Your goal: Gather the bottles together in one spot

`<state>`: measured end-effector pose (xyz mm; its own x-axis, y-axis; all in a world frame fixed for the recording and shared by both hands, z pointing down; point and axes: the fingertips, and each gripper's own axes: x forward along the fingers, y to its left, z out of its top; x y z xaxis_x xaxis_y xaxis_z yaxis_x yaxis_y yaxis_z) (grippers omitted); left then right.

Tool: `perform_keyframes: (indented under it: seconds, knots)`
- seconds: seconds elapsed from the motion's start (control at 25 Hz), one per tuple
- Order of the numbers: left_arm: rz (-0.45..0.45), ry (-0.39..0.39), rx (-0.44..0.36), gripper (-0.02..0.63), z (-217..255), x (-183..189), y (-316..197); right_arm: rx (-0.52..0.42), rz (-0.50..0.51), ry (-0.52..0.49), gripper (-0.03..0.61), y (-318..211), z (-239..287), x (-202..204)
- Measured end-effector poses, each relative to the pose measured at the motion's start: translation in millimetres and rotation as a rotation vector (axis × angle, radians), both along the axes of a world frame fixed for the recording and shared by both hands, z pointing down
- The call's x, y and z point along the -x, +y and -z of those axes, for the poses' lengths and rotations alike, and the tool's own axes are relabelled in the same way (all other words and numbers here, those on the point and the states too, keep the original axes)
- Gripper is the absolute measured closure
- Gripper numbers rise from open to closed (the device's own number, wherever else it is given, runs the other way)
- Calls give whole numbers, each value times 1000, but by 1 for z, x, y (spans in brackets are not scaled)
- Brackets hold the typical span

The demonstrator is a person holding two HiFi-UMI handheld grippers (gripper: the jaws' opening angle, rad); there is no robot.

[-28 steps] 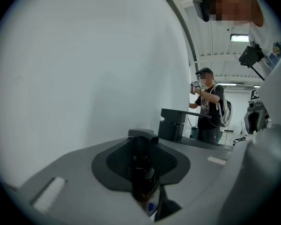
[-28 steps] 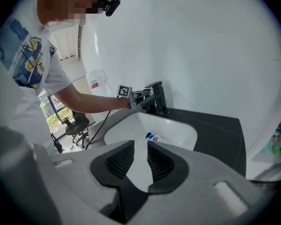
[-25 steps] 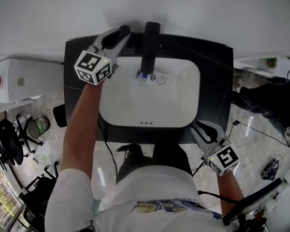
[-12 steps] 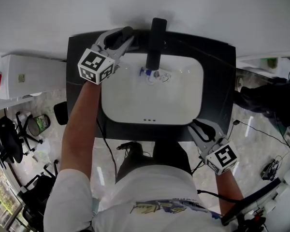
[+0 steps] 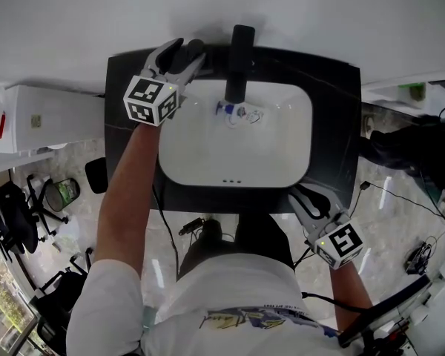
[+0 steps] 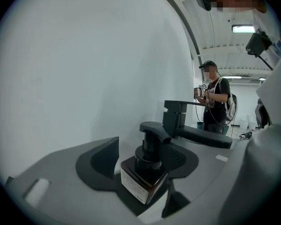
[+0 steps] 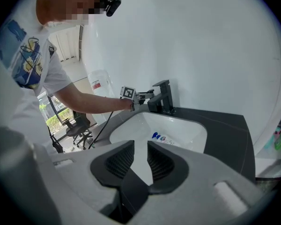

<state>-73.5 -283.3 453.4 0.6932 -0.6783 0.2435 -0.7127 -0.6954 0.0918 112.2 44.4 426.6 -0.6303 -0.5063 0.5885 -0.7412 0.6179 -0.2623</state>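
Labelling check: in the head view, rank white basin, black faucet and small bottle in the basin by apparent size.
White basin
black faucet
small bottle
The faucet rises toward the camera, inflating it.

No writing is legible. The dark pump bottle [image 6: 147,172], lower centre, carries a white label [image 6: 132,187] with print too small to read.
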Motion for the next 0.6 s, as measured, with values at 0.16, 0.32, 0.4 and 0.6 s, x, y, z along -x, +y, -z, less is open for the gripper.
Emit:
perform_keyframes:
  seconds: [0.16, 0.32, 0.4, 0.6]
  knots:
    - [25, 75, 66, 338, -3, 0, -2, 0, -7, -1, 491, 3, 1, 0]
    - [31, 140, 110, 308, -5, -4, -1, -1, -14, -4, 491, 6, 0, 0]
    - [24, 115, 99, 307, -5, -7, 1, -2, -16, -4, 491, 7, 0, -1]
    - [13, 78, 92, 292, -7, -7, 3, -11, -23, -9, 491, 5, 2, -3]
